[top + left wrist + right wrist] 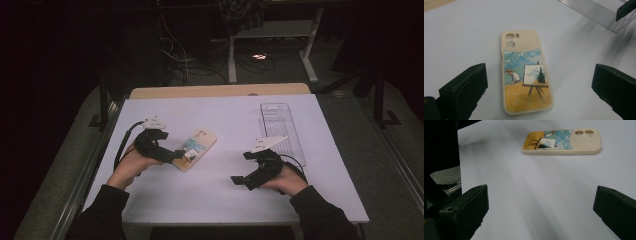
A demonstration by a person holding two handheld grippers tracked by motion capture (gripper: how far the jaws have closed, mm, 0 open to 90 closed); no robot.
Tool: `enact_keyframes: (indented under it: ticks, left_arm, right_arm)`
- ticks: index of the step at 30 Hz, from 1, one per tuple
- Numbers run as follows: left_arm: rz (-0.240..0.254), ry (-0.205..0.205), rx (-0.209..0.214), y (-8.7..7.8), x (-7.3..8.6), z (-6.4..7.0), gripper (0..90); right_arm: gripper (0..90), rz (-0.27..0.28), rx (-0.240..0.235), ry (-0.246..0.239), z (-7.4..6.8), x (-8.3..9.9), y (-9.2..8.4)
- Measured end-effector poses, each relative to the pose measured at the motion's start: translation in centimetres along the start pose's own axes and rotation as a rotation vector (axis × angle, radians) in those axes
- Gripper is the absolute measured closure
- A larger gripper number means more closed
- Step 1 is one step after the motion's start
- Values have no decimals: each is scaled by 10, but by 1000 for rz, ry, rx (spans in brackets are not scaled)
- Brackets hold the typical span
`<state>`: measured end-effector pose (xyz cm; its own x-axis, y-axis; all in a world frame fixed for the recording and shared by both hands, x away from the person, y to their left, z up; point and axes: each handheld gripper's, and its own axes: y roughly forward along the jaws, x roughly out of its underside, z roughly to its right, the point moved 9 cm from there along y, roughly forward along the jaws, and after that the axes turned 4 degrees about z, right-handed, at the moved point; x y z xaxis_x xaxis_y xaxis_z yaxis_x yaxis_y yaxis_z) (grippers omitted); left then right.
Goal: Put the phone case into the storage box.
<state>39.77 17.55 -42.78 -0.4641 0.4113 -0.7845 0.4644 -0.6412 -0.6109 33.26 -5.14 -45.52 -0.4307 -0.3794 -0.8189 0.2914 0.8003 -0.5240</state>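
A cream phone case (196, 149) printed with a painter, an easel and a yellow field lies flat, picture side up, on the white table (225, 200). My left gripper (176, 155) is at the case's near-left end. In the left gripper view the jaws stand wide open either side of the phone case (526, 72), and the left gripper (540, 82) holds nothing. My right gripper (241, 181) rests low on the table to the right, pointing left. It (541, 197) is open and empty, with the phone case (561, 142) well ahead of it.
A clear ribbed plastic tray (280, 131) lies at the back right of the table, behind the right hand, and the same tray (596, 12) shows in the left gripper view. A wooden strip (220, 91) runs along the far edge. Dark floor and cables lie beyond.
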Motion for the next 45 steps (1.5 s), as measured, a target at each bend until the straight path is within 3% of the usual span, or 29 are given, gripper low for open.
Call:
enact_keyframes:
  ticks: [5,11,12,13,21,22,24,29,31,32,33,35,37,38,45]
  left_arm:
    - [16,-14,-7,3,-8,-2,0]
    - [22,7,-16,8,-20,-6,0]
    - [40,-4,-16,10,-23,-6,0]
    - [23,2,-17,10,-23,-7,0]
    - [35,-8,-31,21,-33,-12,1]
    - [31,9,-33,22,-34,-15,1]
    - [47,-16,-35,25,-38,-15,1]
    - [52,-16,-51,32,-43,-20,0]
    - [44,4,-59,34,-44,-23,0]
    - [59,-18,-62,35,-45,-22,0]
    - [49,1,-67,35,-45,-24,0]
    - [50,-27,-75,36,-44,-25,0]
    - [37,-9,-83,35,-43,-29,0]
    - [42,-35,-88,36,-42,-28,0]
    - [45,-25,-92,34,-42,-30,0]
  right_arm:
    - [0,1,0,0,0,0,0]
    - [0,1,1,0,0,0,0]
    - [0,1,2,-1,0,0,0]
    - [0,1,1,-1,0,0,0]
    - [0,4,2,3,0,0,0]
    - [0,4,2,3,0,0,0]
    - [0,4,1,4,0,0,0]
    - [0,6,1,5,1,0,0]
    - [0,7,0,6,1,0,0]
    - [0,6,1,7,0,0,0]
    - [0,6,1,5,0,0,0]
    - [0,5,0,0,1,0,0]
    - [0,5,0,0,1,0,0]
    - [0,5,0,0,1,0,0]
    - [0,2,-1,-1,0,0,0]
